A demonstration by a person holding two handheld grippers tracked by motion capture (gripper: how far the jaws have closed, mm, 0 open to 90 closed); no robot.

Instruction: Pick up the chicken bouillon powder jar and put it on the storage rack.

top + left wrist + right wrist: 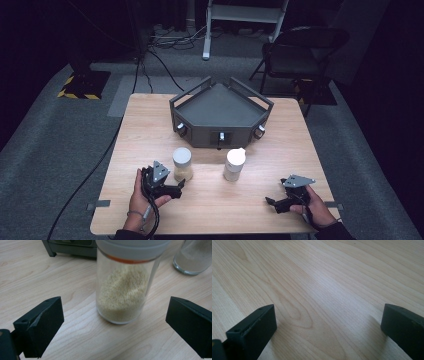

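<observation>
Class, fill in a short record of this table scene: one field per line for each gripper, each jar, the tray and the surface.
left gripper: open, jaws either side of the near jar, not touching it
right gripper: open, over bare wood
near jar: upright, grey lid, yellowish grains
second jar: upright, white lid, pale contents
tray: dark grey, behind both jars, nothing in it
table: light wood
</observation>
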